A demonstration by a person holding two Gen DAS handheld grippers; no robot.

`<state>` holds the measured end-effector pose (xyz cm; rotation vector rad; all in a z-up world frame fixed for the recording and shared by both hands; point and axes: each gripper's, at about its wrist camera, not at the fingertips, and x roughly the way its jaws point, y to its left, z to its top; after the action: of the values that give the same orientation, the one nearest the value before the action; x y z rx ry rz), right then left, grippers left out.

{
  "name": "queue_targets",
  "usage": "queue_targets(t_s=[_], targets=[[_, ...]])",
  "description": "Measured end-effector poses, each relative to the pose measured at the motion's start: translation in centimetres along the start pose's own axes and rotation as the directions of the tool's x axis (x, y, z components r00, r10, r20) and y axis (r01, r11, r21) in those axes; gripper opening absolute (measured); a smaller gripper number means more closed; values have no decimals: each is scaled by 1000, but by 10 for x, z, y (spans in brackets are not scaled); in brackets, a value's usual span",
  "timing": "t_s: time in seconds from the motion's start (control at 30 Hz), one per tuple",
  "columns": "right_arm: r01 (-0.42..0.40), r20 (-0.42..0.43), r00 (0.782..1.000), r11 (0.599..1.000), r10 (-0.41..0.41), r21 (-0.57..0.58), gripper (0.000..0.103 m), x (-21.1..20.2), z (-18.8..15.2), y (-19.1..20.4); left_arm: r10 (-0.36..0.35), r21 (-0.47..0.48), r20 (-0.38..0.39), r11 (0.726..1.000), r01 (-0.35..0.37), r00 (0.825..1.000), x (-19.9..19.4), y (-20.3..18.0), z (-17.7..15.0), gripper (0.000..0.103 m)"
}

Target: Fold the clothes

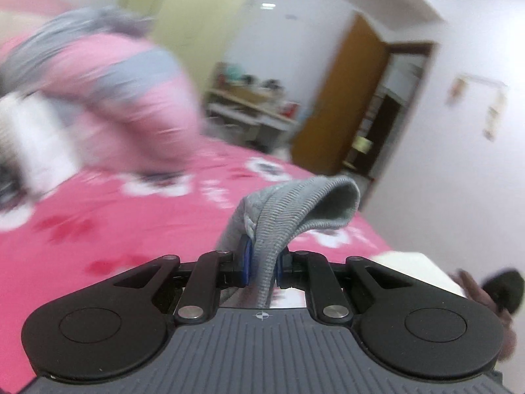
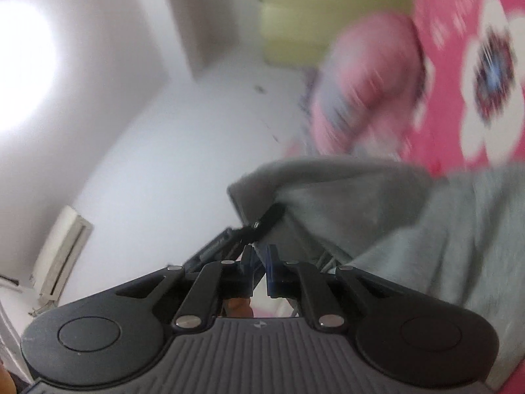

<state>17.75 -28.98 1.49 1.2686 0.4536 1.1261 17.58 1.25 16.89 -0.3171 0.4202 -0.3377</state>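
A grey knit garment with a ribbed edge rises from my left gripper, which is shut on that edge above the pink flowered bed sheet. In the right wrist view the same grey garment drapes to the right, and my right gripper, tilted up toward the white wall, is shut on a fold of it. A black bar pokes out from under the cloth just beyond the pads; I cannot tell what it is. Both views are blurred.
A blurred heap of pink and grey clothes lies on the bed to the left, also seen as the heap. Beyond the bed stand a cluttered shelf and an open wooden door. A white wall unit hangs at lower left.
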Motion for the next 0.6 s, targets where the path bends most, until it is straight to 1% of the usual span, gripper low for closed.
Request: queue_targets(t_s=[0.03,0.1,0.17,0.23,0.3,0.37,0.43,0.5,0.57,0.6], targets=[[-15,26,1000,1000,16,-22,7,-12,3,10,-29,32,3,999,29,1000,5,-21,3,12],[1,80,997,999,3,-48,7,-40,1,25,-87,93,10,992,86,996,10,-60,9,12],[19,133,991,997,-9,-73,8,-68,-2,41,-146,150,16,978,142,989,12,-97,15,12],[45,184,982,995,-28,-88,9,-100,-9,48,-213,186,26,961,205,977,4,-125,23,12],[67,239,970,994,-44,-89,9,-124,-15,53,-283,198,50,943,268,958,-9,-139,34,11],[80,289,956,993,-50,-91,9,-146,-19,58,-345,188,73,926,327,936,-23,-142,46,11],[87,320,946,992,-52,-94,10,-160,-23,60,-397,132,68,913,387,915,-34,-133,59,11],[86,345,937,992,-48,-96,11,-170,-25,59,-421,79,67,906,416,904,-41,-113,70,11],[84,346,937,993,-50,-82,12,-166,-26,53,-407,39,56,914,405,912,-42,-89,74,11],[83,346,937,994,-52,-75,13,-165,-27,50,-381,11,44,925,381,924,-40,-71,74,11]])
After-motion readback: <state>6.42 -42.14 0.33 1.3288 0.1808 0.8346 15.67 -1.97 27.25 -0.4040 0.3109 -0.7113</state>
